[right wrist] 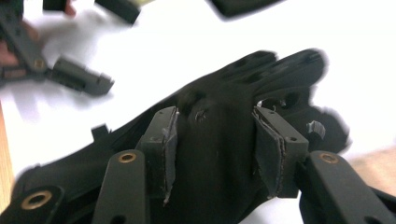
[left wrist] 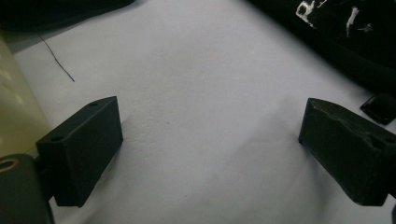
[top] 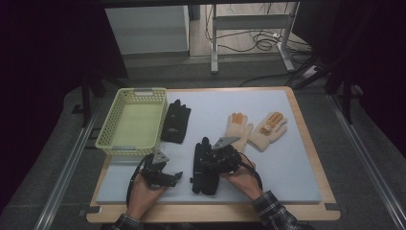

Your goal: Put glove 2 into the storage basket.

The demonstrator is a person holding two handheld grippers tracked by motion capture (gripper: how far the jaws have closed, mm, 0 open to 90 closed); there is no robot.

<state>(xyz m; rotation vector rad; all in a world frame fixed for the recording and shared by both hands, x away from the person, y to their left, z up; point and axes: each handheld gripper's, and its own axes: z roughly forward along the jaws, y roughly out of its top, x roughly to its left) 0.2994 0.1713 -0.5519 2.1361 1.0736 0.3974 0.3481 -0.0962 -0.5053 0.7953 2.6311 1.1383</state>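
- The right tongs point(right wrist: 212, 140) are squeezed on a black glove point(right wrist: 219, 154), with a fold of the cloth bunched up between the two pads. This glove lies at the near side of the surface point(top: 297, 158), just in front of the person's right hand point(top: 244, 179).
- The grip holds only a bump of cloth. If the tongs pull up fast, I think the cloth could slide out and the glove would flop back down.
- The glove is soft and long. When it goes up, its loose end may hang low and drag, or catch on the rim of the yellow basket point(top: 111, 125).
- The left tongs point(top: 178, 175) are wide apart and hold nothing. They sit low over the bare surface, just beside the held glove. If the right hand swings left, the two tongs could bump.
- A second black glove point(top: 176, 122) lies right beside the basket. A low swing toward the basket could knock it or push it away.
- Two cream gloves point(top: 258, 128) with orange tips lie well apart to the right, so they are likely safe.
- The right gripper view is blurry, so I cannot tell how deep the pads bite. A thin pinch would slip more easily than a deep one.
- If the glove is let go too soon, it may land half on the rim and fall out.
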